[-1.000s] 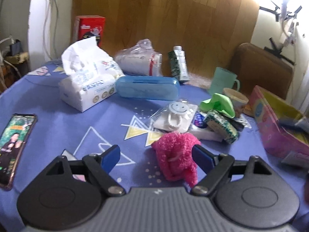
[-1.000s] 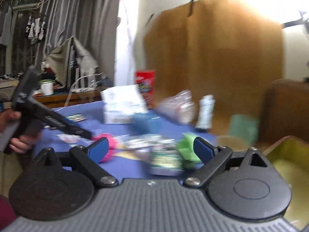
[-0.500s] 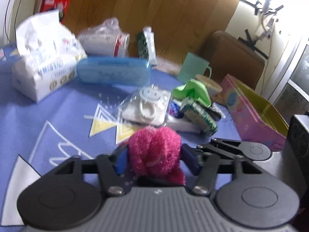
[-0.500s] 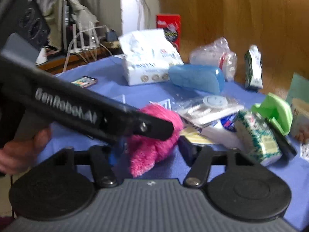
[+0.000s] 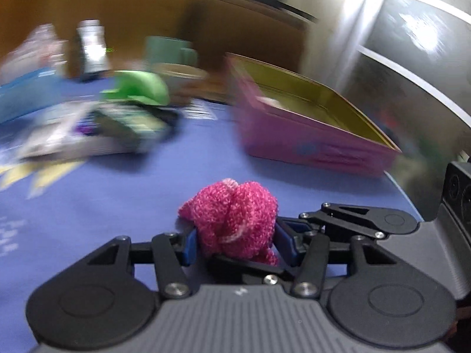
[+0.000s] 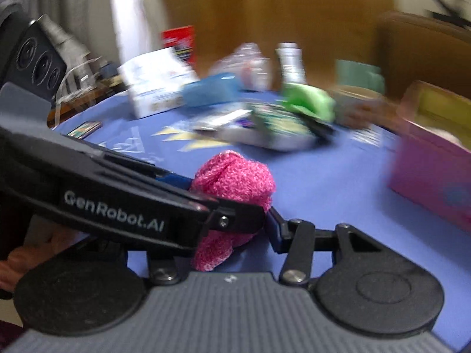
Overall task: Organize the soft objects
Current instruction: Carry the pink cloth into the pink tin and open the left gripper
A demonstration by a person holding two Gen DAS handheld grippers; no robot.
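- Left wrist view: left tool (image 5: 235, 248) clamped on the pink fuzzy bundle (image 5: 234, 223). Blue pads press into both its sides; the jaws have just been closing on it. Bundle bulges up and forward out of the jaws.
- Just right of the left tool's tip, the black linkage of the right tool (image 5: 297, 232) crosses in, its tip against the same bundle.
- Under and ahead of both tools: blue desk (image 5: 164, 194) with pale triangle print at far left.
- Ahead and to the right of the left tool: pink tin (image 5: 312, 144), open, gold inside, something pale lying in it at the far end.
- Ahead and to the left: blurred pile of packets with a green object (image 5: 138, 89) on top; too smeared to name the rest.
- Farther back: teal mug (image 5: 169, 51) and a small carton (image 5: 92, 50), both blurred.
- Right wrist view: right tool (image 6: 235, 232) holds the pink fuzzy bundle (image 6: 232, 197) too. Its right blue pad sits against the bundle; its left pad is hidden behind the black arm of the left tool (image 6: 212, 194), which crosses in from the left. Its jaws have just been closing as well.
- Person's hand (image 6: 35, 253) at the near left edge.
- Far ahead-left: tissue pack (image 6: 159, 85), red box (image 6: 179, 41) behind it, all motion-blurred.
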